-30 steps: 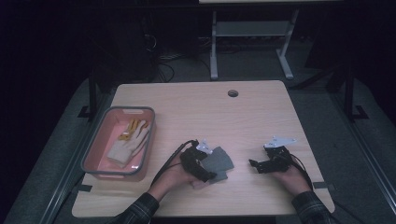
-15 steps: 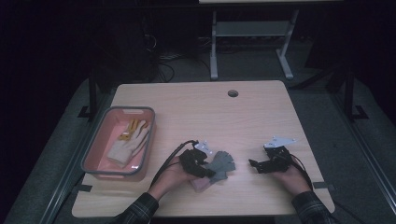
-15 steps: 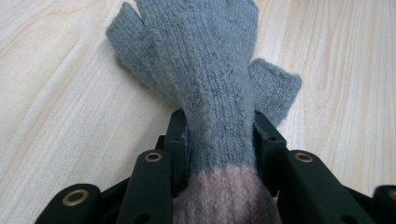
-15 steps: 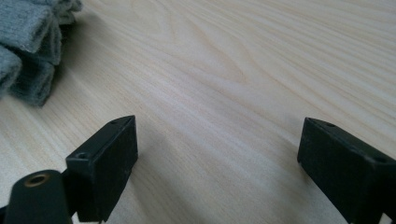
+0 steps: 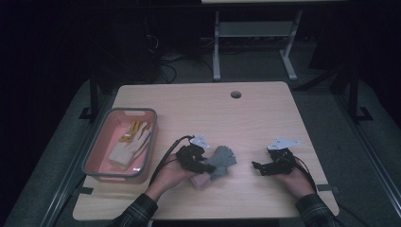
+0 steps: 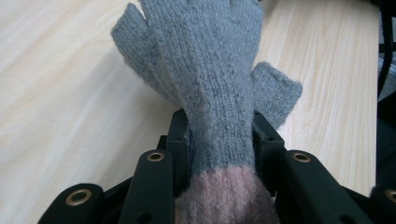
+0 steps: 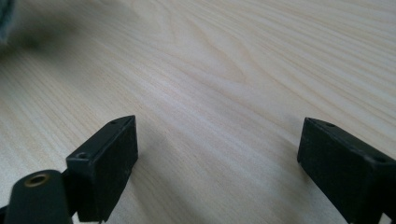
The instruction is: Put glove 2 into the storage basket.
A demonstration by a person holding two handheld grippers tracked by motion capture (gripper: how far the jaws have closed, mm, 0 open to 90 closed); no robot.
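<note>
Squarely between left tongs (image 6: 219, 154): grey glove (image 6: 210, 79)

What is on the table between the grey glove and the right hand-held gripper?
Nothing: in the high view only bare wooden table lies between the grey glove, clamped in the left hand-held gripper, and the open right hand-held gripper.

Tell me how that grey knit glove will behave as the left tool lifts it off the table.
Probably floppy: the grey knit glove is soft wool, so the finger end beyond the left tool, whose jaws have just closed on the wrist part, should droop. Likely light, and the fuzzy knit bunched between the pads should resist slipping. It won't roll.
</note>
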